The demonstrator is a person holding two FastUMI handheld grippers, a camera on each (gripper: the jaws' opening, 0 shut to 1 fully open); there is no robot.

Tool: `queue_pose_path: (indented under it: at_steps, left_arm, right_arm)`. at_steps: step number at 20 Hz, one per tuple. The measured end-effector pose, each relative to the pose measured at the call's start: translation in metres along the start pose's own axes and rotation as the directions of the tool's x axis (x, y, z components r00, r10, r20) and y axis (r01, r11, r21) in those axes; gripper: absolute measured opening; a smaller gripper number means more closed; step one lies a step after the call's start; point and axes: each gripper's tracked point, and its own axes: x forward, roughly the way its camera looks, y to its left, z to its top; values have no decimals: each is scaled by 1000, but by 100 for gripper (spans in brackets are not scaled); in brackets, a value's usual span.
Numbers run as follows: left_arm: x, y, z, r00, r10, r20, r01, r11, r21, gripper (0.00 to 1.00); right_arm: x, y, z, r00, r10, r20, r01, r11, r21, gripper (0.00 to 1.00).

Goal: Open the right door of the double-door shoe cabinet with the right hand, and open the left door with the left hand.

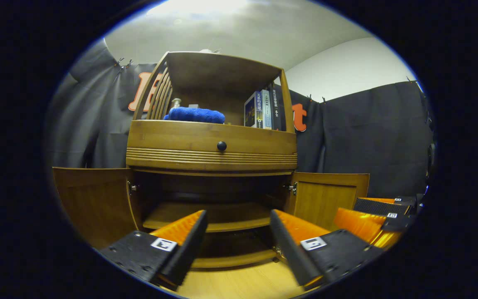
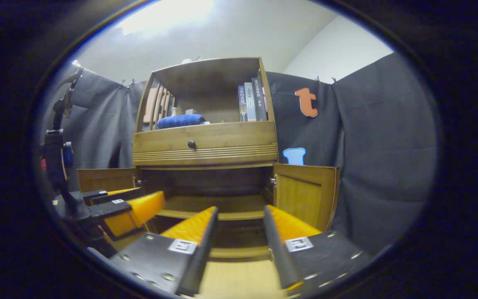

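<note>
Both tools hang in front of the shoe cabinet (image 1: pixel 212 143) with nothing between their fingers: my left tool (image 1: pixel 239 236) is spread wide, and my right tool (image 2: pixel 239 232) is spread wide too. From the left gripper view I see the right tool off to the side, near the right door (image 1: pixel 324 199). I count two doors, and both stand swung open; the left door (image 1: pixel 91 203) sits out to the other side. Inside the lower compartment I see two bare shelves (image 1: pixel 218 216). Above them is one drawer (image 2: pixel 206 143) with one dark round knob (image 1: pixel 221 145). On the open top shelf lie a blue folded cloth (image 1: pixel 195 114) and about three upright books (image 1: pixel 262 109); their spine lettering is too small for me to read.
</note>
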Motion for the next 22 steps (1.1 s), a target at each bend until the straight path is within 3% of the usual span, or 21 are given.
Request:
queue_pose_path:
  at_steps: [2,9,10,11,12,17,19,22]
  left_arm:
    - [2,-5,3,1000,-8,16,8,1000,12,93]
    - [4,-13,7,999,-45,29,43,998,38,93]
    - [5,-12,7,998,-46,30,45,998,44,93]
    - [5,-12,6,998,-47,29,45,998,48,93]
    - [4,-10,5,999,-46,27,45,998,50,93]
    - [3,-5,2,999,-41,18,40,997,63,94]
    - [2,-5,4,999,-42,23,40,996,77,94]
    - [5,-16,7,997,-69,37,65,994,90,93]
  right_arm:
    - [-3,0,5,1000,-2,28,2,1000,1,96]
    - [-2,-1,7,998,-24,56,26,999,-24,94]
    - [-1,-2,6,998,-28,57,29,999,-19,99]
    - [-1,-2,5,998,-30,56,31,999,-14,94]
    - [-1,-3,3,998,-33,53,34,999,-9,99]
    - [0,-4,0,998,-44,51,44,999,-1,100]
    - [0,-6,1,997,-52,61,52,999,1,94]
    - [-4,-13,4,995,-71,73,71,997,8,99]
